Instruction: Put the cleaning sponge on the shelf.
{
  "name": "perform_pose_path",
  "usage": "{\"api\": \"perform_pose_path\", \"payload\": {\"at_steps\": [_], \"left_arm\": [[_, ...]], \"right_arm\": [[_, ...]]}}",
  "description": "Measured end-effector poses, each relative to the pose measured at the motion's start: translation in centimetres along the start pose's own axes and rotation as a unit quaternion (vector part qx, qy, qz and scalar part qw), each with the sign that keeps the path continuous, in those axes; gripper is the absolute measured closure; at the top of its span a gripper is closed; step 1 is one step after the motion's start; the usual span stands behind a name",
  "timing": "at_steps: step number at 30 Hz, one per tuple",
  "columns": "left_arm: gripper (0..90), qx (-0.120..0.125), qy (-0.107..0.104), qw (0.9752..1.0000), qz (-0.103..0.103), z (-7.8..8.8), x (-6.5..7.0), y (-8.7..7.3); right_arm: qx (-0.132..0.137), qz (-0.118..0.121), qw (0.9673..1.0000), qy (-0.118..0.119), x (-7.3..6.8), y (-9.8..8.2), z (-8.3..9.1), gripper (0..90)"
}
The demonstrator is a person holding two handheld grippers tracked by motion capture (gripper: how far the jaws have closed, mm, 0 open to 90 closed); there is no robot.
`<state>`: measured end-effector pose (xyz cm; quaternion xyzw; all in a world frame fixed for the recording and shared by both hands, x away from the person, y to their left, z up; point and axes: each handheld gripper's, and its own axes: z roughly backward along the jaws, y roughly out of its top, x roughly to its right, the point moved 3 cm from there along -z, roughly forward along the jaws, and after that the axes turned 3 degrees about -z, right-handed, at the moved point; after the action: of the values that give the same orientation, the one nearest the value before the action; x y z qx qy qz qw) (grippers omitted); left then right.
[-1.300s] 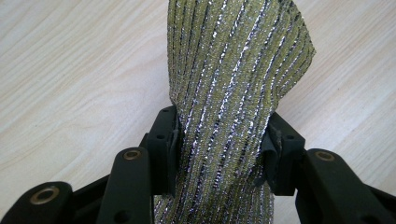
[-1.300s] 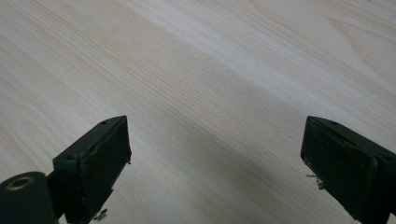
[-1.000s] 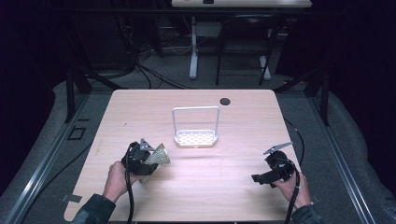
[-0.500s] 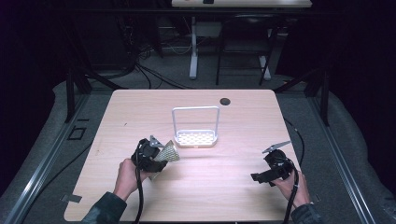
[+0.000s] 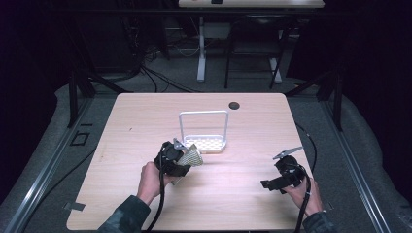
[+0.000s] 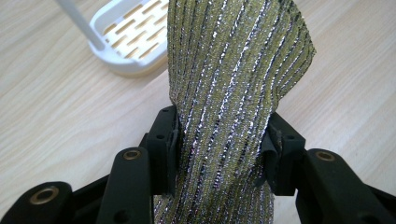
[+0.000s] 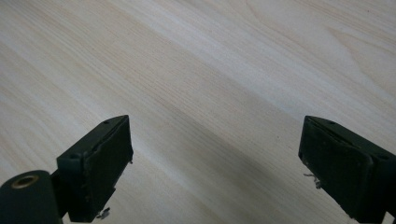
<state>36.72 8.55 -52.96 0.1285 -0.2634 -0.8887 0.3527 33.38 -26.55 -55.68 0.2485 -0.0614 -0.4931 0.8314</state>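
A glittery gold-and-silver striped sponge (image 6: 233, 79) stands pinched between both pads of my left gripper (image 6: 219, 140). In the high view the left gripper (image 5: 183, 156) holds this sponge (image 5: 191, 156) just above the table, close to the front left corner of the white rack. That white rack (image 5: 214, 143) has a slotted base and a tall hoop handle (image 5: 204, 114) and sits mid-table; its base (image 6: 116, 37) also lies beyond the sponge in the left gripper view. My right gripper (image 7: 215, 163) stands wide open over bare wood; it rests at the front right (image 5: 268, 183).
The light wooden table (image 5: 136, 121) has a dark round grommet (image 5: 234, 105) near its back edge. Cables trail from both grippers over the front edge. Beyond the table are desk legs and floor cables in the dark.
My left gripper has carried the sponge rightward and slightly away from the person, toward the white rack. The right gripper has stayed where it was.
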Motion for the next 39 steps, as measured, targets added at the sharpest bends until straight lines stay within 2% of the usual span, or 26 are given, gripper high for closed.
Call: {"api": "perform_pose_path", "payload": {"at_steps": [1,3,6,14,16,21,25,32,34,37,39], "left_arm": [[53.9,0.000,0.000,1.0000,0.000,0.0,0.0,0.0],[53.9,0.009,0.003,0.9999,0.013,-0.4,0.1,0.5],[53.9,0.014,0.005,0.9998,0.016,-0.8,0.1,1.0],[53.5,0.015,0.013,0.9997,0.016,-1.6,0.4,2.5],[53.3,0.019,0.020,0.9995,0.017,-1.7,0.3,3.0],[53.5,0.020,0.020,0.9993,0.023,-2.3,0.4,3.5],[53.4,0.024,0.024,0.9992,0.023,-2.5,0.6,4.1],[53.4,0.025,0.036,0.9983,0.038,-3.1,0.0,4.9],[53.6,0.019,0.044,0.9982,0.036,-3.3,-0.1,5.3],[53.6,0.025,0.054,0.9973,0.043,-3.3,-0.2,5.8],[53.5,0.023,0.064,0.9968,0.042,-3.3,-0.3,6.2]], "right_arm": [[0.000,0.000,1.0000,0.000,0.0,0.0,0.0,9.4],[0.003,0.000,1.0000,-0.001,0.1,-0.1,-0.1,9.4],[0.002,-0.003,1.0000,0.001,0.2,-0.1,0.0,9.4],[0.008,-0.002,1.0000,-0.001,0.2,-0.1,0.2,9.4],[0.011,-0.003,0.9999,-0.002,0.4,-0.2,0.3,9.5],[0.017,-0.007,0.9998,0.004,0.4,-0.2,0.3,9.6],[0.010,-0.002,0.9999,0.003,0.2,-0.1,0.2,9.7],[0.016,-0.001,0.9999,0.004,0.1,0.0,0.5,9.8],[0.017,-0.001,0.9998,0.006,0.0,0.0,0.4,9.8],[0.012,0.002,0.9999,0.004,-0.1,0.0,0.5,10.0],[0.019,0.002,0.9998,0.007,0.0,0.0,0.6,9.9]]}}
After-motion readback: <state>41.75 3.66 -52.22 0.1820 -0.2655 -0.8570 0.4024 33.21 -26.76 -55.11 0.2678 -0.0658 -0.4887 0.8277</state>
